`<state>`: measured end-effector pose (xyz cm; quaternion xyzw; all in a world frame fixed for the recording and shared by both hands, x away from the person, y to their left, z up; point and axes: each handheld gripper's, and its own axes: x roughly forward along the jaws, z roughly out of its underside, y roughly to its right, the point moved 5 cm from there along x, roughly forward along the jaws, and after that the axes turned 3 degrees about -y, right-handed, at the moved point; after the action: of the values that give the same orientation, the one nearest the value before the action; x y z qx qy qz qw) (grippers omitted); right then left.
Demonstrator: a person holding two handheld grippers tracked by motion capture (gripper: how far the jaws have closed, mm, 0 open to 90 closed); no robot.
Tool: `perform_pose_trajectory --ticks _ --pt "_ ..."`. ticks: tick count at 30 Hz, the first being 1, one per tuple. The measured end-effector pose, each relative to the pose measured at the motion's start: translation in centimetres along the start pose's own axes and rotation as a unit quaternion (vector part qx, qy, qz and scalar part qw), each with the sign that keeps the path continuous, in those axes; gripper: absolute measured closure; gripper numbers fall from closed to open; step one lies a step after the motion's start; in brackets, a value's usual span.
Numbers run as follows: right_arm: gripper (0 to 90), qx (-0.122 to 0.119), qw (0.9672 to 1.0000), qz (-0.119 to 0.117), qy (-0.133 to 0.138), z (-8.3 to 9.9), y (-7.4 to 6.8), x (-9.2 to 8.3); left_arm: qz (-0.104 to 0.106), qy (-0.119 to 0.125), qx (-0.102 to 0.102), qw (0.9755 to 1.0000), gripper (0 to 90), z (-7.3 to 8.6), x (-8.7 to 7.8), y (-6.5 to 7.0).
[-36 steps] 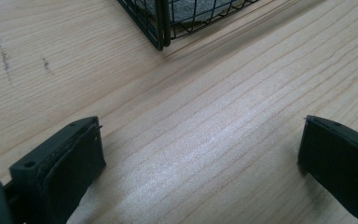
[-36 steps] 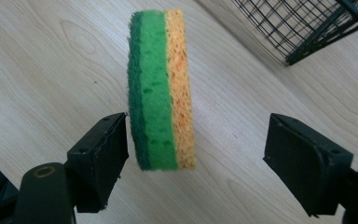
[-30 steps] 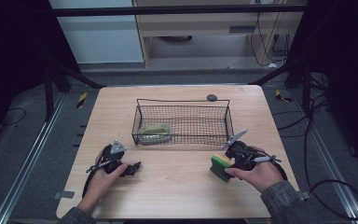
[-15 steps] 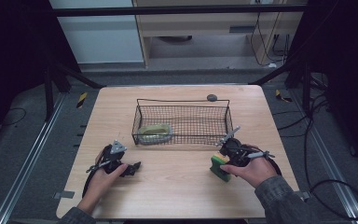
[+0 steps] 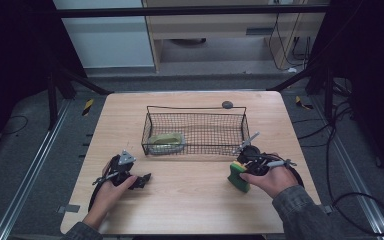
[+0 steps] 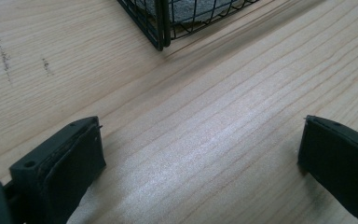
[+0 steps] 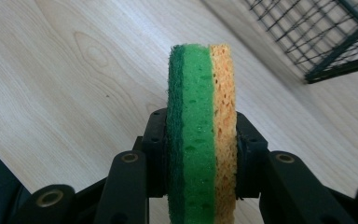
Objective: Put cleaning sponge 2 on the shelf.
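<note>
The right gripper (image 5: pixel 241 169) held a sponge (image 5: pixel 238 176) near the right front part of the desk (image 5: pixel 190 210). Its jaws had just been closing, and in the right gripper view they pressed on the two broad faces of the sponge (image 7: pixel 200 135), the green scouring side against one jaw and the yellow side against the other, so the sponge stood on edge between them, with its long axis running away from the gripper. The wire basket (image 5: pixel 195 131) stood in the middle of the desk, just beyond and to the left of this gripper, and it already contained a pale green thing (image 5: pixel 166 141) at its left end. I judged that the coming move was to lift the sponge over the near right wall of the basket, a short way up and to the far left. The left gripper (image 5: pixel 142 180) rested on the desk at the near left, its jaws wide apart with only bare wood between them in the left gripper view, and the near left corner of the basket (image 6: pixel 161 28) was ahead of it.
</note>
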<state>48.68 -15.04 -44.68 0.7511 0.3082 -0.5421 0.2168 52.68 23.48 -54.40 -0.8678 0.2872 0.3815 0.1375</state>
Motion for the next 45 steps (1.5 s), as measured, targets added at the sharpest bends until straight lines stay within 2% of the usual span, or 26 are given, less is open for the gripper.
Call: perform_pose_trajectory --ticks 6,10,11,12,15,21,31,34,45 --pt "64.1 0.013 0.9995 0.017 0.023 0.5 2.6 -2.1 0.000 0.000 0.000 1.0000 0.0 0.0 0.0 0.0" --pt "64.1 0.029 0.9985 0.031 0.033 0.8 5.3 -3.5 0.000 0.000 0.000 1.0000 0.0 0.0 0.0 0.0" --pt "64.1 0.029 0.9985 0.031 0.033 0.8 5.3 -3.5 0.000 0.000 0.000 1.0000 0.0 0.0 0.0 0.0" --pt "64.2 0.038 0.9978 0.041 0.037 0.8 6.8 -4.1 0.000 0.000 0.000 1.0000 0.0 0.0 0.0 0.0" --pt "64.1 0.052 0.9961 0.053 0.047 0.5 8.4 -5.0 0.000 0.000 0.000 1.0000 0.0 0.0 0.0 0.0" --pt "64.1 0.063 0.9929 0.076 0.067 -0.6 10.6 -6.8 0.000 0.000 0.000 1.0000 0.0 0.0 0.0 0.0" --pt "64.2 0.075 0.9874 0.086 0.110 -3.0 12.3 -9.0 0.001 0.002 -0.001 1.0000 0.0 0.0 0.0 0.0" --pt "64.1 0.082 0.9858 0.084 0.120 -3.7 12.5 -9.4 0.000 0.002 0.000 1.0000 0.0 0.0 0.0 0.0" --pt "64.3 0.084 0.9831 0.086 0.138 -5.7 12.6 -10.3 0.000 0.002 0.000 1.0000 0.0 0.0 0.0 0.0"
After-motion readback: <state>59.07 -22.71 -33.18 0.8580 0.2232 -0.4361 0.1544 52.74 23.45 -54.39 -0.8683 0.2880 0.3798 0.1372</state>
